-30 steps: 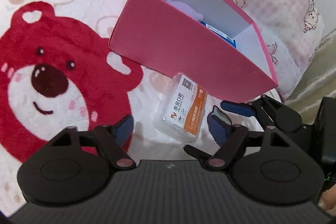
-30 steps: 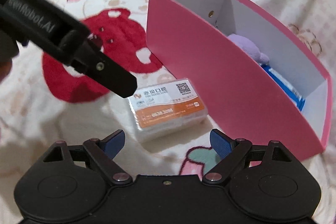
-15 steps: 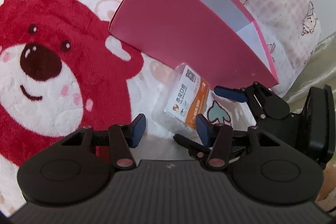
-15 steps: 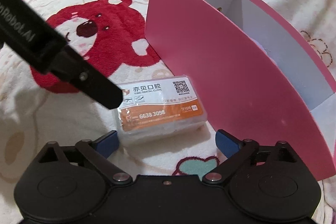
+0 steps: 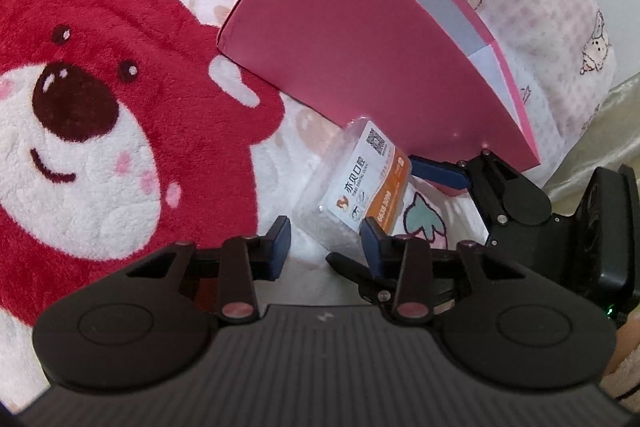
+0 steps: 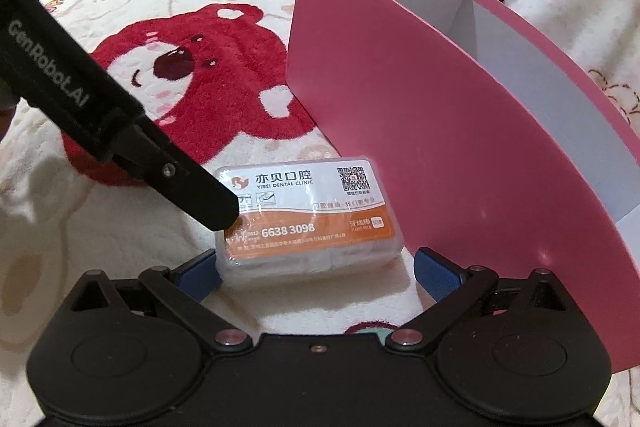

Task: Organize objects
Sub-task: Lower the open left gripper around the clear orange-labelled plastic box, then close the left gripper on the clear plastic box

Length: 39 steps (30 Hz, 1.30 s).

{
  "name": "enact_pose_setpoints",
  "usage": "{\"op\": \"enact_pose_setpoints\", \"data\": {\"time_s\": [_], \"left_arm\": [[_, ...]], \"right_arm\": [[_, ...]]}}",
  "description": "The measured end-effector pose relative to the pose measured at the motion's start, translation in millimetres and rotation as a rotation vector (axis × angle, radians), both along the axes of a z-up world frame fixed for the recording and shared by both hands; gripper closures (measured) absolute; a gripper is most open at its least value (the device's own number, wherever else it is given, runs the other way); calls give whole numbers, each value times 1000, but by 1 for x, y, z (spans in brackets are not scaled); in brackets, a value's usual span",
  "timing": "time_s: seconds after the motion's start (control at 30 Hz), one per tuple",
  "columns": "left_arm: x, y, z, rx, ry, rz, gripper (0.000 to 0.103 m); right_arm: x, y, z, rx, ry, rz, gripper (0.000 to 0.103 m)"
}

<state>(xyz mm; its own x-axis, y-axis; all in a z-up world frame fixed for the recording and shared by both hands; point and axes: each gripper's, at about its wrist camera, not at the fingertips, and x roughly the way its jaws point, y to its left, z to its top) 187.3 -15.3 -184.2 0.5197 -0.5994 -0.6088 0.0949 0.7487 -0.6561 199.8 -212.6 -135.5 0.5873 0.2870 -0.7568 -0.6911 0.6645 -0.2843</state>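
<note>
The clear plastic floss-pick box with its orange-and-white label lies on the bear-print fleece blanket just beside the pink cardboard box, between the wide-open right gripper, ready to pinch it, while the empty left gripper is closing at its corner, probably to steady it.

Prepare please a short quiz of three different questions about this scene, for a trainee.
1. True or false: the clear floss pick box lies inside the pink box.
2. Which gripper has its pads on either side of the floss pick box? A) left gripper B) right gripper
3. What animal is printed in red on the blanket?

Key: 1. False, it lies on the blanket beside the pink box. 2. B; its jaws stand wide, not pressing; the left jaws are closing, empty. 3. A bear.
</note>
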Motion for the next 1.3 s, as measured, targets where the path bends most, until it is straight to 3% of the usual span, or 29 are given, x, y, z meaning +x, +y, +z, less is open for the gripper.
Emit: {"op": "enact_pose_setpoints", "data": {"time_s": [0.27,0.57,0.63,0.7,0.83,0.97,1.07,1.13,1.3], "left_arm": [[2,-1,1,-16,-2,-15,71],[8,3,6,-2,0,-16,73],[10,4,8,-7,31,-41,74],[13,2,11,10,72,-81,72],[9,-8,22,116,56,-125,68],[11,-11,25,147,68,-143,67],[14,-12,27,185,77,-127,66],[3,-15,31,234,39,-137,66],[4,-7,29,181,84,-139,72]], "right_arm": [[-2,7,1,-2,-11,10,2],[-10,11,6,54,66,-75,2],[-16,12,11,66,84,-81,2],[-19,9,16,106,123,-118,2],[-28,13,23,178,239,-227,2],[-42,19,18,192,276,-306,2],[-47,15,20,264,317,-351,3],[-48,13,23,328,344,-407,3],[-44,24,20,317,338,-478,4]]}}
